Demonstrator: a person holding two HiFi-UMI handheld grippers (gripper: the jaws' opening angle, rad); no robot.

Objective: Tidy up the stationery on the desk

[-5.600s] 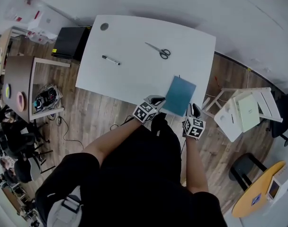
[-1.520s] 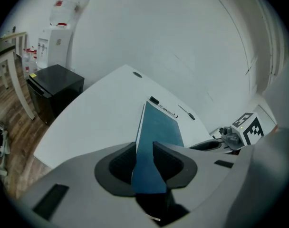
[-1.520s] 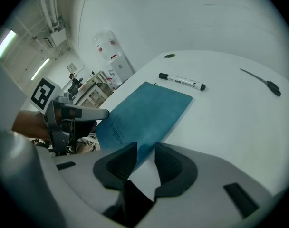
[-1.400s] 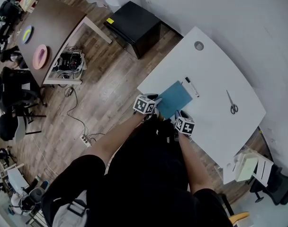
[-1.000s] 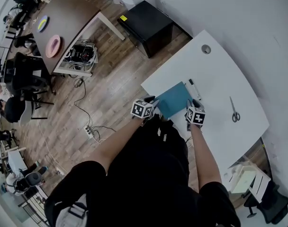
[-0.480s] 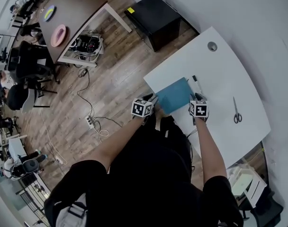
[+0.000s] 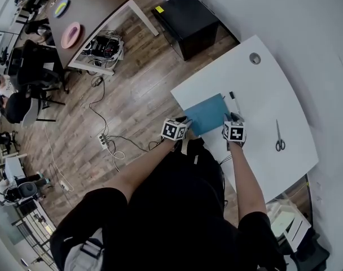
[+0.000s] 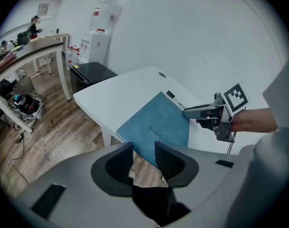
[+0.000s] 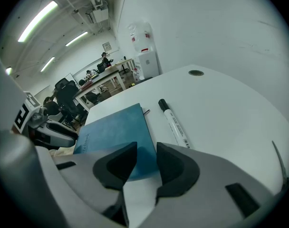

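Observation:
A blue notebook [image 7: 207, 113] lies flat at the left end of the white desk [image 7: 256, 83], its near corner reaching just over the front edge. A black-capped marker [image 7: 234, 102] lies right beside its far side. Scissors [image 7: 280, 137] lie further right. My left gripper [image 7: 184, 121] hovers off the desk's front edge, open, with the notebook [image 8: 156, 127] just past its tips. My right gripper [image 7: 234, 118] stands open over the notebook's right corner [image 9: 118, 132], with the marker [image 9: 175, 122] to its right. In the left gripper view the right gripper [image 8: 194, 113] rests at the notebook's edge.
A black cabinet [image 7: 188, 16] stands behind the desk's left end, with a water dispenser [image 8: 104, 18] next to it. A brown table [image 7: 95, 4] and office chairs [image 7: 25, 66] stand to the left. Cables and a power strip [image 7: 106, 143] lie on the wooden floor. The desk has a cable hole [image 7: 254, 58].
Over the earlier frames the notebook travelled between both grippers from the desk's right front to its left end beside the marker. In the last half second almost nothing moved.

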